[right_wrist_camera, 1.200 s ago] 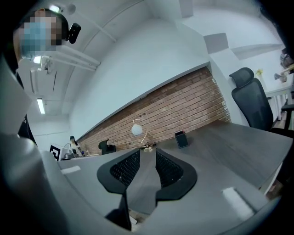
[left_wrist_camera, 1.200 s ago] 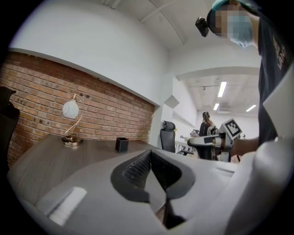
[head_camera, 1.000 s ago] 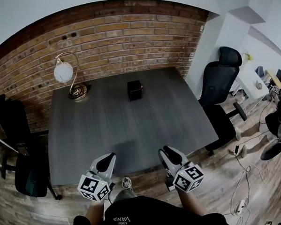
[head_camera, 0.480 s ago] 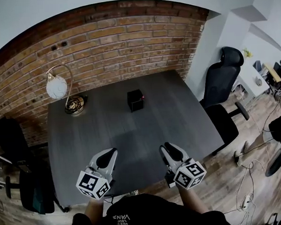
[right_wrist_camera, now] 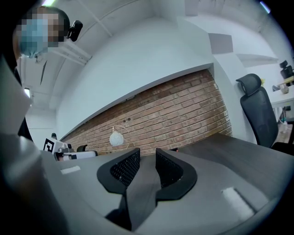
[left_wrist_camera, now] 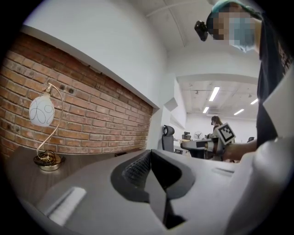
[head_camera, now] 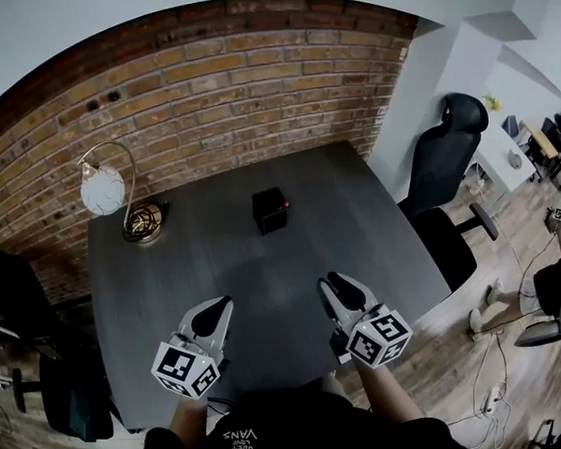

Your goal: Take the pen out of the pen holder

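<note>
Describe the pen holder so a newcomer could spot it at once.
Start at the dark grey table against the brick wall. Toward its back, right of the globe lamp, stands the pen holder: a small black cube, the only boxy thing there.

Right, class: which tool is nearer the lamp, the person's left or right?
Left. The left tool hangs over the near edge of the table, on the side of the lamp; the right tool is further over, towards the office chair.
</note>
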{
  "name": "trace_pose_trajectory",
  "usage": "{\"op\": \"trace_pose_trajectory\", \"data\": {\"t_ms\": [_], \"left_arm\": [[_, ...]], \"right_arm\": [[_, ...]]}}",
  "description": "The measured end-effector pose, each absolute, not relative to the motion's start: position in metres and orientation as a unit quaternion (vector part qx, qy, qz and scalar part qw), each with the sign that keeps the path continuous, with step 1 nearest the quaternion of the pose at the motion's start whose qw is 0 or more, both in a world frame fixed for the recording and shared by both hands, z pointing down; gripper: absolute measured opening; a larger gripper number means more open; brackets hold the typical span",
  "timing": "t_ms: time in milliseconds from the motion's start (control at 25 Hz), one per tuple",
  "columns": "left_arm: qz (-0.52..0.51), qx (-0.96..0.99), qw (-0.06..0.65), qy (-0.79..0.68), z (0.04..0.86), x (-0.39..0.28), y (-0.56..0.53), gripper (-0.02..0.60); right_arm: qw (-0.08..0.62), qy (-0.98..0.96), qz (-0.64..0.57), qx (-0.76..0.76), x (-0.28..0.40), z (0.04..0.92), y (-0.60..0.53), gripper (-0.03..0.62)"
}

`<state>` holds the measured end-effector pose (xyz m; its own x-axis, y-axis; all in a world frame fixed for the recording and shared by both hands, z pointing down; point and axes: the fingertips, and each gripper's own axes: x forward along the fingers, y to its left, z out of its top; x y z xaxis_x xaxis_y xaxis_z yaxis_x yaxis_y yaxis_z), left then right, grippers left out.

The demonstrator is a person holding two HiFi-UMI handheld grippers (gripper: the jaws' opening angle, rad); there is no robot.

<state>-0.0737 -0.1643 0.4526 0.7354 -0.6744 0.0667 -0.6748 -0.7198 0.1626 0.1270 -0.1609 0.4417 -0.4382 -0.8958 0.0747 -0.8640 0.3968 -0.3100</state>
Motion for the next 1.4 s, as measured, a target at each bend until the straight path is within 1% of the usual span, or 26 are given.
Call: {"op": "trace_pose_trajectory", "data": {"t_ms": [720, 1040, 1400], "left_arm": [[0.000, 0.870, 0.113, -0.479, 0.471, -0.044, -0.187, 0.054], [-0.002, 0.859, 0.129, -0.496, 0.483, -0.040, -0.187, 0.055], [0.007, 0.843, 0.142, -0.519, 0.495, -0.054, -0.190, 0.054]], "right_arm": [[0.016, 0.887, -0.138, -0.440, 0.158, 0.435, -0.278, 0.084], [-0.025, 0.897, -0.120, -0.426, 0.150, 0.451, -0.319, 0.084], [-0.048, 0.894, -0.145, -0.421, 0.131, 0.482, -0.359, 0.084]]}}
